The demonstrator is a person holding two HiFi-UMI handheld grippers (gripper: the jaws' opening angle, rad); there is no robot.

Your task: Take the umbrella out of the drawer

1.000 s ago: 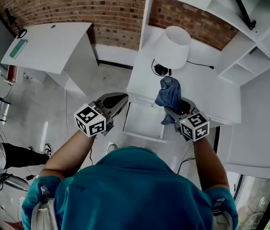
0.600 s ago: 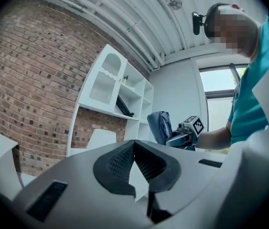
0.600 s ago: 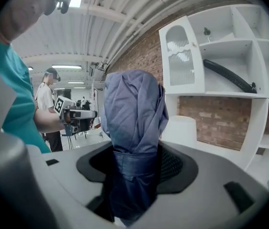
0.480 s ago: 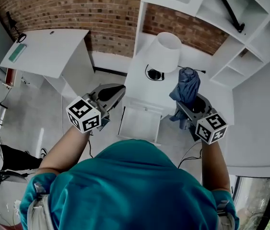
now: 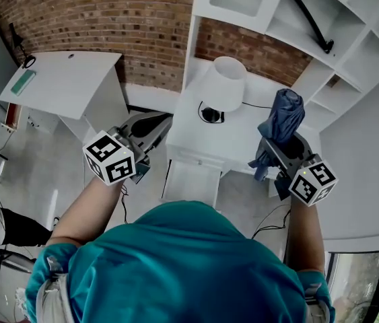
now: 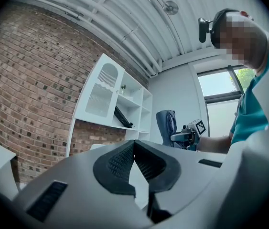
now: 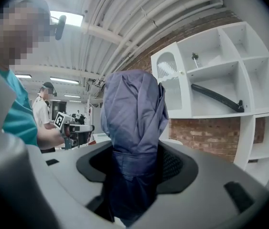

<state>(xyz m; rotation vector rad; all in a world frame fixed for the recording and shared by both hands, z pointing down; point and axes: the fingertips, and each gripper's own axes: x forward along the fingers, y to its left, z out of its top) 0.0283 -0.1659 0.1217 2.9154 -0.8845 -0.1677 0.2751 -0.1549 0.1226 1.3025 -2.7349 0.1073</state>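
The folded blue umbrella (image 5: 283,120) stands upright in my right gripper (image 5: 278,147), whose jaws are shut on its lower part, above the right side of the white cabinet top (image 5: 243,136). In the right gripper view the umbrella (image 7: 134,109) fills the space between the pads. Below and to the left, the white drawer (image 5: 192,180) hangs open with nothing visible inside. My left gripper (image 5: 150,128) hovers left of the drawer, jaws shut on nothing; its pads (image 6: 120,159) meet at the tip. The umbrella (image 6: 165,125) also shows in the left gripper view.
A white lamp (image 5: 221,84) and a black cable (image 5: 209,113) sit on the cabinet top. White wall shelves (image 5: 324,79) above hold a long black object (image 5: 307,19). A white table (image 5: 61,73) with a green item (image 5: 25,83) stands left, by the brick wall. A person (image 7: 42,109) stands far off.
My right gripper has carried the umbrella up and to the right, away from the open drawer. The left gripper has drifted slightly left and stays shut.
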